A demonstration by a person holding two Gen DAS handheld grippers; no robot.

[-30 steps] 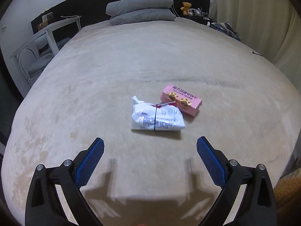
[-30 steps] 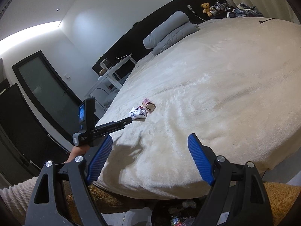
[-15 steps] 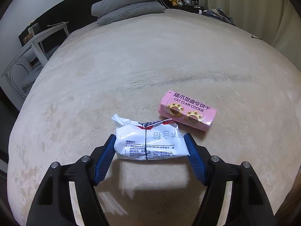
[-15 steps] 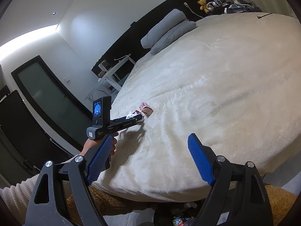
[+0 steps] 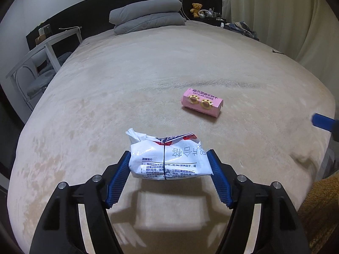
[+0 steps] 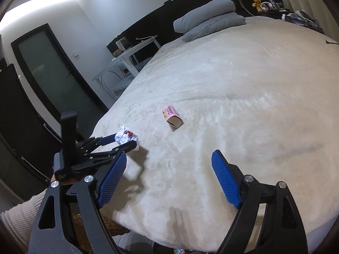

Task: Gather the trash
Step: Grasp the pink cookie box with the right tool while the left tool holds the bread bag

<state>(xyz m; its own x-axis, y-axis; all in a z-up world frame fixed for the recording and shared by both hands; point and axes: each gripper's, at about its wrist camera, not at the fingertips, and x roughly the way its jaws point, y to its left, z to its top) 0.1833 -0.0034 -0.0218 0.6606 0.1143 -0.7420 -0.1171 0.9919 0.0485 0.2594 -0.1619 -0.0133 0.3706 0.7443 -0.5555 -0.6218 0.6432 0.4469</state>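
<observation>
A: Where's the trash rel. to the tongs?

B: Two pcs on the beige bed (image 5: 148, 74). The white wet-wipe pack (image 5: 167, 158) sits right between the fingers of the left gripper (image 5: 169, 165), blue pads pressed on both short ends, so that gripper is clamped on it. A shadow shows under the pack, so it's prob. lifted just off the cover, judging by that alone.

A: Long axis?

B: Pack's long axis runs across the gripper, pad to pad. It's crumpled, soft, foil-ish plastic w/ black print, torn flap sticking up at the far left corner. Likely to squash, not slip.

A: And the other pc?

B: Pink cookie box (image 5: 202, 102), "CAT CLAW COOKIE" on top, lying flat further up the bed, ahead and to the right of the left gripper, well apart from the pack. In the right wrist view its open cardboard end faces the camera, so prob. empty.

A: Which hand's nearer to it?

B: Right gripper (image 6: 169, 175): fingers spread wide, nothing in them. It hovers near the bed's edge; the box (image 6: 171, 118) lies ahead, slightly left of center. Left one's busy, so the right looks like the one for the box, approaching w/ the pads across its narrow width.
</observation>
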